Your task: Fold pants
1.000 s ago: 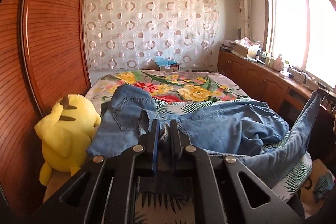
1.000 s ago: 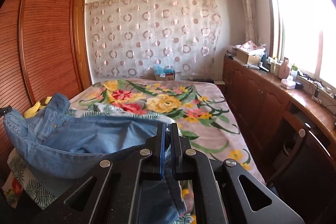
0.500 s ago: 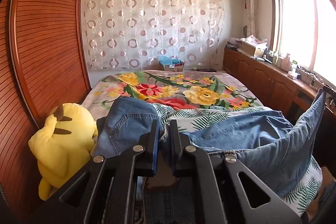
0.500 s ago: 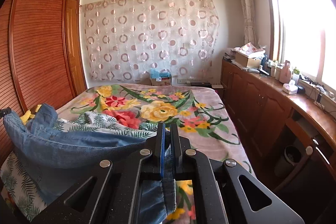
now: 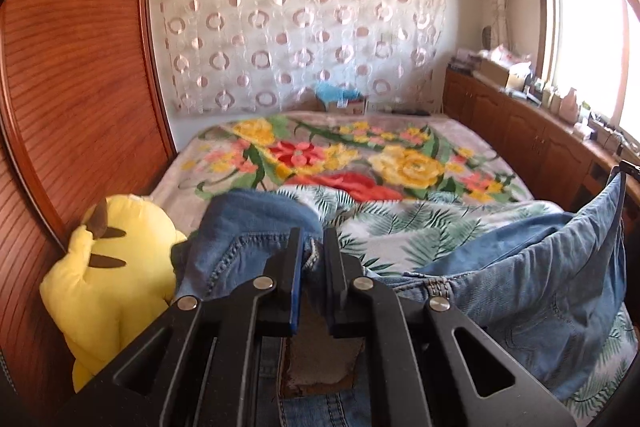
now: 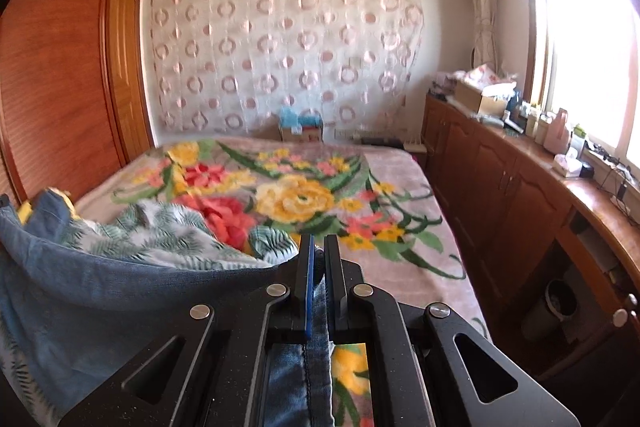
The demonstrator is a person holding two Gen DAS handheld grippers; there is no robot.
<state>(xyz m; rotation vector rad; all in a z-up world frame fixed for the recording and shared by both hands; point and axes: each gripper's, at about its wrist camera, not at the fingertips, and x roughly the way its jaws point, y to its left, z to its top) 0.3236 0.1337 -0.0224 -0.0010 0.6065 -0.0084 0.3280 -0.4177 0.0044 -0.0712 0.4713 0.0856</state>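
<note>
Bedroom, bed [image 5: 460,143] under a floral blanket with a leaf-print sheet nearest; the blue denim pants [image 5: 532,283] hang lifted over the near end, strung between the left gripper [image 5: 311,247] and the right gripper [image 6: 318,255], each clamped tight on a bunch of denim. Left view alone shows a yellow plush toy [image 5: 108,279] against the wooden wardrobe [image 5: 80,87]. Right view alone shows the bench [image 6: 560,163] under the window, carrying an open cardboard box [image 6: 478,99], contents unclear, and bottles; farthest, another box [image 6: 301,127] of blue items.
</note>
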